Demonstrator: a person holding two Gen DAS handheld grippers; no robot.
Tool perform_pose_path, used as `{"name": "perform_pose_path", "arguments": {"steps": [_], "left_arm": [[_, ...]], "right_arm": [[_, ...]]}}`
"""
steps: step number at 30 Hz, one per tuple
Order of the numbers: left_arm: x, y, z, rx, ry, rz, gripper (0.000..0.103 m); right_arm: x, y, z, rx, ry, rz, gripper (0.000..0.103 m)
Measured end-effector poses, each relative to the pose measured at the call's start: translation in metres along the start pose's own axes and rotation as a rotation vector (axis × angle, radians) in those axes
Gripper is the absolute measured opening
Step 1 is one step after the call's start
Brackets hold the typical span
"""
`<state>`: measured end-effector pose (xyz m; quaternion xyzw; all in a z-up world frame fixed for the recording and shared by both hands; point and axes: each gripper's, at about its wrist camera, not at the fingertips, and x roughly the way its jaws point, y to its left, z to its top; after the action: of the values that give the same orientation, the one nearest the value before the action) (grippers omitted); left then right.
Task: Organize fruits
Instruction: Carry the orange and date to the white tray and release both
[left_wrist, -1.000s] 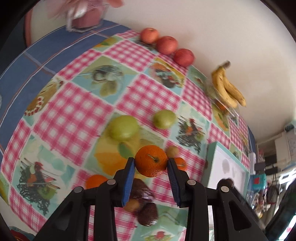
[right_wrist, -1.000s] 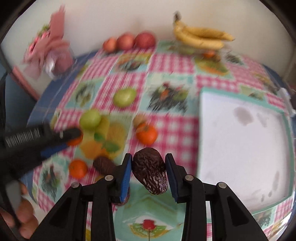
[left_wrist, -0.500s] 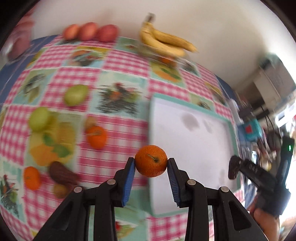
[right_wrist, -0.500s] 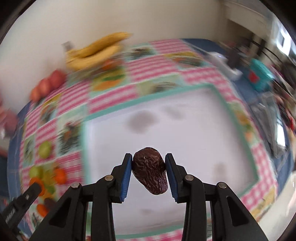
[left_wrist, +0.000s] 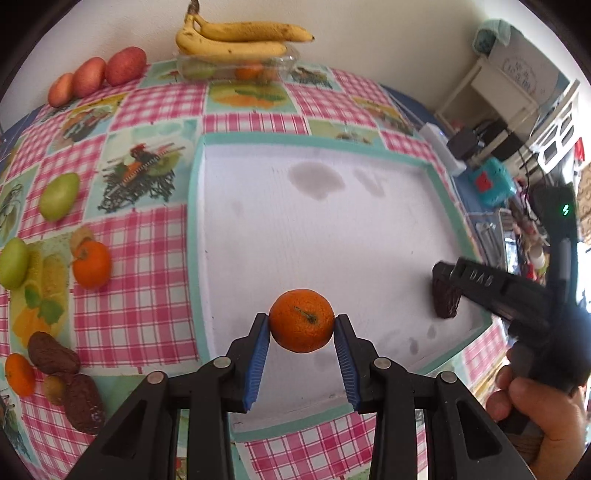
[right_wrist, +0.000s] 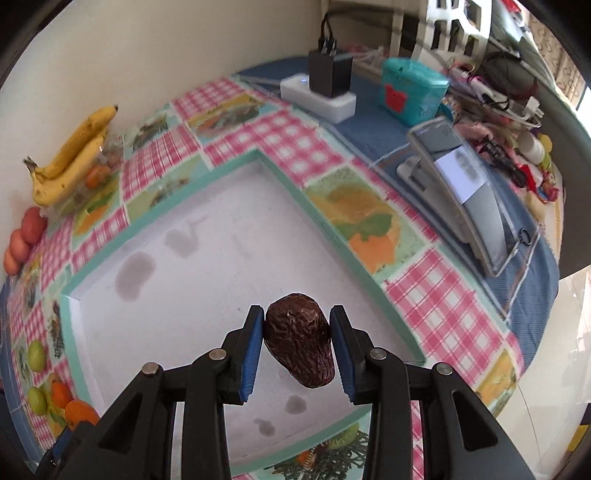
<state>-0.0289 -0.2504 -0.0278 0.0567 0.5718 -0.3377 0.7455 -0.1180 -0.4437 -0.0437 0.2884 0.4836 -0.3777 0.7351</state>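
Observation:
My left gripper (left_wrist: 301, 326) is shut on an orange tangerine (left_wrist: 301, 320) and hangs over the near part of a white tray with a teal rim (left_wrist: 194, 206). My right gripper (right_wrist: 297, 330) is shut on a wrinkled dark brown fruit (right_wrist: 299, 343) above the same tray (right_wrist: 295, 194), towards its right side. In the left wrist view the right gripper (left_wrist: 445, 295) shows over the tray's right edge with that brown fruit (left_wrist: 445, 302), held by a hand (left_wrist: 537, 413). Nothing lies on the tray's floor.
Left of the tray on the checked cloth lie loose tangerines (left_wrist: 91, 264), green fruits (left_wrist: 59, 195) and brown fruits (left_wrist: 51, 352). Bananas (left_wrist: 236, 38) on a clear box and red apples (left_wrist: 125, 65) stand by the wall. A charger (right_wrist: 328, 74), teal box (right_wrist: 413, 90) and clutter crowd the right.
Both grippers swung from the loose fruit on the cloth rightwards over the white tray, each keeping its fruit. Both views rolled as they went.

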Motion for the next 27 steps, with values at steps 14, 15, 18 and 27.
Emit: {"name": "perform_pose_path", "arguments": {"steps": [14, 15, 18, 27], "left_arm": [[0.010, 0.006, -0.001, -0.005, 0.041, 0.022, 0.046], [0.011, 0.006, 0.000, -0.006, 0.041, 0.022, 0.047], [0.009, 0.007, 0.001, -0.012, 0.040, 0.019, 0.052], [-0.018, 0.011, 0.007, -0.007, -0.032, 0.073, 0.087]], "right_arm": [[0.005, 0.002, -0.008, -0.007, 0.017, -0.012, 0.039], [0.008, 0.003, -0.004, -0.007, 0.019, -0.012, 0.039], [0.010, 0.005, -0.003, -0.010, 0.028, -0.006, 0.049], [-0.005, 0.011, 0.001, -0.029, -0.003, -0.003, 0.072]]}}
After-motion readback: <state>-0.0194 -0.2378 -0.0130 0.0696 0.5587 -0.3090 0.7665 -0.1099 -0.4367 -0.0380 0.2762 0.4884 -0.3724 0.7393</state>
